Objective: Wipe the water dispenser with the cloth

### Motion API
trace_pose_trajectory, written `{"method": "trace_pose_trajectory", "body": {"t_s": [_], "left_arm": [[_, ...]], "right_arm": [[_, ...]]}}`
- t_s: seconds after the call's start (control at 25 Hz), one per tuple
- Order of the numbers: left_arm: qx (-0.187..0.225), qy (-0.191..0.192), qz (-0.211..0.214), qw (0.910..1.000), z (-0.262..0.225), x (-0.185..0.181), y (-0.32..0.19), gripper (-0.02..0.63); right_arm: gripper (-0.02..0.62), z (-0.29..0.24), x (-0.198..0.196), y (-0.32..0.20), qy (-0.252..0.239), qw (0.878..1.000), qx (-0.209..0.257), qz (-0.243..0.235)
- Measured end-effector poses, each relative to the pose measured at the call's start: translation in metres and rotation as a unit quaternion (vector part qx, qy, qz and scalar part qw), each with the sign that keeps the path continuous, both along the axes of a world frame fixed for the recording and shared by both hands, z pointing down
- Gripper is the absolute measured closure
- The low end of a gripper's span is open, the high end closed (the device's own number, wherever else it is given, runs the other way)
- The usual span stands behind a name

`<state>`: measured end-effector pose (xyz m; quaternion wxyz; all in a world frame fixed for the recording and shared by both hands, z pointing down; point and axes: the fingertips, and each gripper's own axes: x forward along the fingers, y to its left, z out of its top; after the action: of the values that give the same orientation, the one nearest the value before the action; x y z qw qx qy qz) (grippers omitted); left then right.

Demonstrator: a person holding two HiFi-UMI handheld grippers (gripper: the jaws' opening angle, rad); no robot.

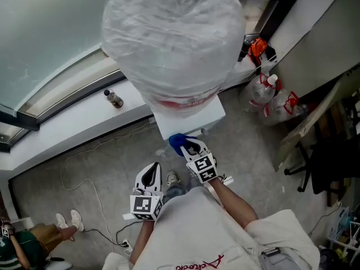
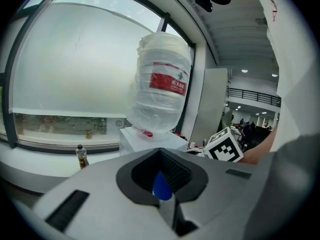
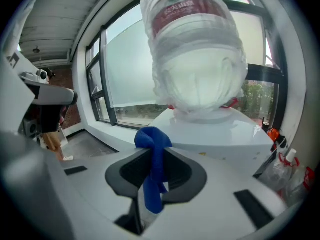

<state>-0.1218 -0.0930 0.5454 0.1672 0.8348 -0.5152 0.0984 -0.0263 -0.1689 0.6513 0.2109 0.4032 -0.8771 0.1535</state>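
The white water dispenser (image 1: 194, 115) stands in front of me, carrying a large bottle (image 1: 174, 38) wrapped in clear plastic. My right gripper (image 1: 190, 149) is shut on a blue cloth (image 1: 178, 142), held just off the dispenser's near edge. In the right gripper view the cloth (image 3: 152, 159) hangs bunched from the closed jaws, and the dispenser top (image 3: 225, 134) and bottle (image 3: 195, 49) lie beyond. My left gripper (image 1: 149, 176) hangs lower and to the left over the floor, jaws together and holding nothing. The left gripper view shows the bottle (image 2: 162, 84) ahead.
A small drink bottle (image 1: 114, 99) stands on the white window sill (image 1: 67, 122). Spray bottles (image 1: 271, 91) and an orange object (image 1: 257, 46) crowd the dispenser's right side. Cables (image 1: 84, 179) trail over the floor. Someone's shoes (image 1: 72, 221) show at bottom left, an office chair (image 1: 315, 162) at right.
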Motion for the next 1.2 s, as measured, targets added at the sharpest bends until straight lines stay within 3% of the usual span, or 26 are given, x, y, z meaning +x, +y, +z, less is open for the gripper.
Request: {"method": "trace_pose_trajectory", "body": {"t_s": [0.56,0.96,1.2], "left_arm": [[0.008,0.000,0.104,0.9946,-0.001,0.085,-0.042,0.594],[0.002,-0.006,0.128,0.9918,-0.004,0.114,-0.060,0.594],[0.001,-0.004,0.138,0.9905,-0.003,0.126,-0.063,0.594]], "right_arm": [[0.515,0.006,0.132,-0.044,0.021,0.991,0.007,0.129],[0.515,0.010,0.205,-0.067,0.035,0.982,-0.001,0.185],[0.517,0.002,0.228,-0.064,0.028,0.978,0.001,0.207]]}}
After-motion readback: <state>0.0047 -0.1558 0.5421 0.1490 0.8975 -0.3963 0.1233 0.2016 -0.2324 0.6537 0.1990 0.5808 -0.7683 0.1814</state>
